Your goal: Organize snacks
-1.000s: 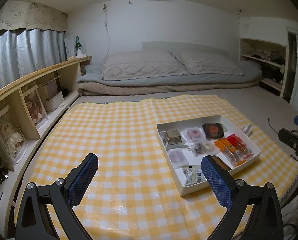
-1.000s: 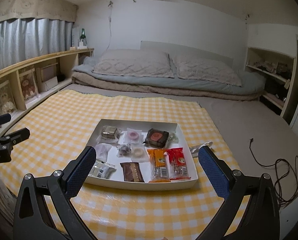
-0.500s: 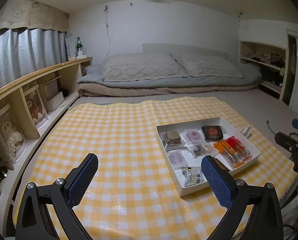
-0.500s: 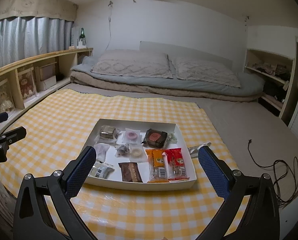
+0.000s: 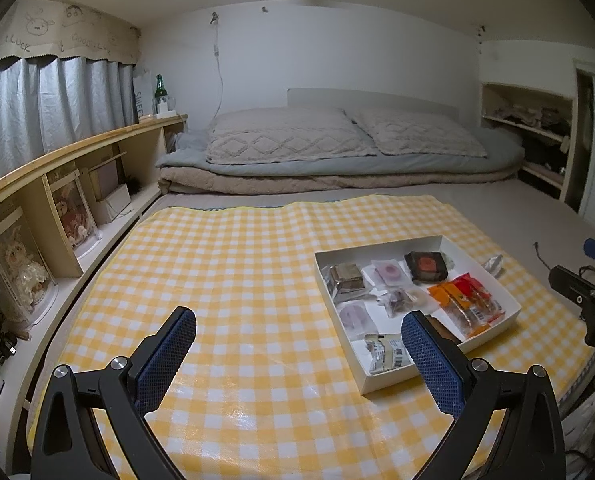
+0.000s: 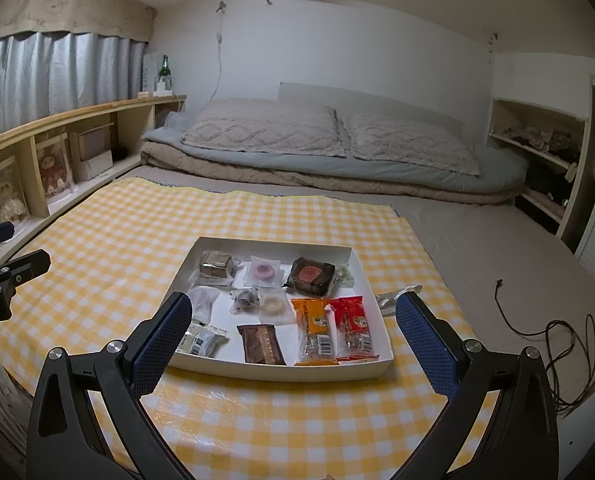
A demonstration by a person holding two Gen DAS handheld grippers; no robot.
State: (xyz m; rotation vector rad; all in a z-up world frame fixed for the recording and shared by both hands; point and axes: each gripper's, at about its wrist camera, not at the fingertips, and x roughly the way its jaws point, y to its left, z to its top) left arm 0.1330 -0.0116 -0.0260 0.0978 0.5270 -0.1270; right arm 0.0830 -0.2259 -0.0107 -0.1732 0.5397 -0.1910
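Spread over the bed, a yellow-checked cloth, glossy and likely slick underneath anything dragged across it. On it, toward the right side, a shallow white tray of thin card: light, probably prone to flexing if lifted by one wall, so better left where it lies.

Inside the tray, wrapped snacks in loose rows. At the front right, an orange bar and a red bar lying side by side and touching; stiff enough, by the look of them, for a pinch across the narrow width at mid-length. Left of these, a brown foil packet, crinkly and likely slippery. At the back right, a dark cake in clear wrap, probably soft and easily crushed; best taken lightly by the long sides. Smaller still, a pink round sweet in a flat clear sachet, hard to pinch except by the sealed edge. Outside the tray, just beside its right wall, a silvery wrapper on the cloth.

Above the near edge, right gripper with jaws spread wide, holding nothing. Left gripper likewise spread and empty, hovering over bare cloth left of the tray.
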